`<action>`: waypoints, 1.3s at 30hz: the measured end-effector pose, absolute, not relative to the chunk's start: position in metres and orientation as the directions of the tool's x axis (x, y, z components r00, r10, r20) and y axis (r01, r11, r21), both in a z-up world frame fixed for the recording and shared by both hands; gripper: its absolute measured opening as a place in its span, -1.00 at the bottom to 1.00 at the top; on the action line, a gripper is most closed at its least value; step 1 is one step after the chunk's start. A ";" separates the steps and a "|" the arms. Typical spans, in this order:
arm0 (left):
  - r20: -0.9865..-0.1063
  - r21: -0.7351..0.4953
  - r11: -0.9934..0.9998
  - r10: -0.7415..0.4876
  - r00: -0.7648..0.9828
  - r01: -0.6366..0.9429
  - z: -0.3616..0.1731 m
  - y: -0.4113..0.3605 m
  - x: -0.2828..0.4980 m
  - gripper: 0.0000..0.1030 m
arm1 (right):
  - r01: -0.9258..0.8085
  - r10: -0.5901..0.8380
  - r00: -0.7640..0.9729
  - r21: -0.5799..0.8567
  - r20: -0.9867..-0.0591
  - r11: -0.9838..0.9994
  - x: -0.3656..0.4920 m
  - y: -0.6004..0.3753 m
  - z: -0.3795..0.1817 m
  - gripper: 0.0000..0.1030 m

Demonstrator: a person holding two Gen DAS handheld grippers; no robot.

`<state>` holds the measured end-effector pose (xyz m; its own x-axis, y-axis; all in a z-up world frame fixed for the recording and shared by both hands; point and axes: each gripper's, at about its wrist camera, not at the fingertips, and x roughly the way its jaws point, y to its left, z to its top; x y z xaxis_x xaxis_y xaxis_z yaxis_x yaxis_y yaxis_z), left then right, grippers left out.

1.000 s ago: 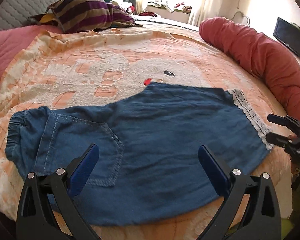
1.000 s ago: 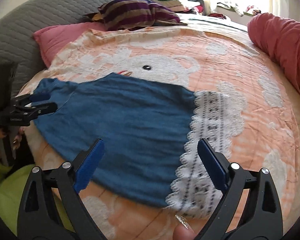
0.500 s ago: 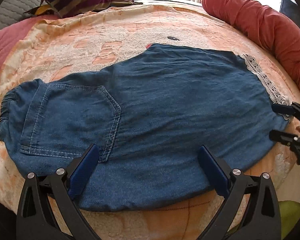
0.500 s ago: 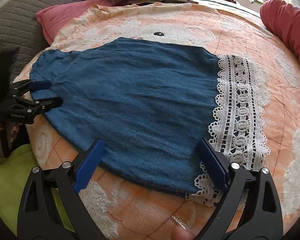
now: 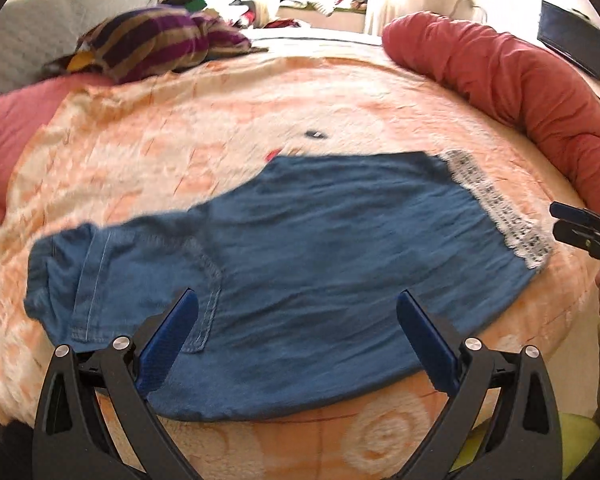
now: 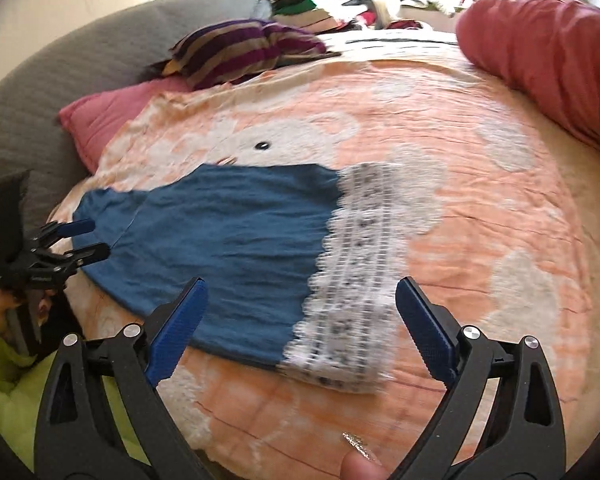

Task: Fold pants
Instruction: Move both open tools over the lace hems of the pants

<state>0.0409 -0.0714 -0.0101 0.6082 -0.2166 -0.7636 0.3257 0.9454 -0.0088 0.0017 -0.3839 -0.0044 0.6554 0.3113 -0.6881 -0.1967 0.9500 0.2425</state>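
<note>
Blue denim pants [image 5: 300,264] lie flat on the bed, folded leg on leg, with the waistband [image 5: 44,272] and back pocket at the left and a white lace hem [image 5: 496,216] at the right. My left gripper [image 5: 298,340] is open and empty above the near edge of the pants. In the right wrist view the pants [image 6: 228,240] and lace hem [image 6: 352,280] lie ahead. My right gripper [image 6: 300,320] is open and empty over the hem end. Each gripper shows in the other's view: the right gripper [image 5: 572,228] and the left gripper [image 6: 72,244].
An orange and white blanket [image 5: 220,128] covers the bed. A red bolster [image 5: 520,92] lies along the right side. A striped pillow [image 5: 156,40], a pink pillow [image 5: 8,120] and a grey headboard [image 6: 60,80] are at the far left.
Both grippers have pulled back and up from the pants, which now look smaller and farther. Both stay open. The pants lie the same.
</note>
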 end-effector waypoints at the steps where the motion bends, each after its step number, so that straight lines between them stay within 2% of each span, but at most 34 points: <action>1: -0.762 -0.006 0.944 -0.218 0.610 0.330 -0.008 -0.074 0.041 0.91 | -0.192 0.308 0.659 0.242 -0.686 0.951 0.001 -0.387 -0.004 0.73; 11: -0.773 -0.019 0.927 -0.251 0.583 0.375 0.001 -0.110 0.058 0.91 | -0.171 0.297 0.643 0.247 -0.706 0.954 -0.011 -0.400 -0.017 0.73; 19: -0.771 0.016 0.889 -0.280 0.571 0.458 0.006 -0.157 0.087 0.91 | -0.145 0.316 0.619 0.292 -0.718 0.946 -0.010 -0.400 -0.035 0.73; 24: -0.785 -0.018 0.863 -0.325 0.528 0.505 0.002 -0.187 0.106 0.91 | -0.130 0.316 0.620 0.303 -0.718 0.944 -0.009 -0.402 -0.041 0.73; 34: -0.815 0.081 0.786 -0.302 0.495 0.613 -0.014 -0.250 0.152 0.91 | -0.129 0.340 0.607 0.333 -0.719 0.934 -0.002 -0.400 -0.054 0.73; 39: -0.841 -0.046 0.762 -0.379 0.387 0.646 -0.027 -0.267 0.182 0.91 | -0.120 0.363 0.606 0.369 -0.708 0.921 0.003 -0.402 -0.058 0.72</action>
<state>0.1822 -0.2668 -0.0267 0.3871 -0.3786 -0.8407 0.6459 0.7620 -0.0458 0.0027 -0.4022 -0.0585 0.6064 0.3627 -0.7076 -0.1200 0.9215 0.3694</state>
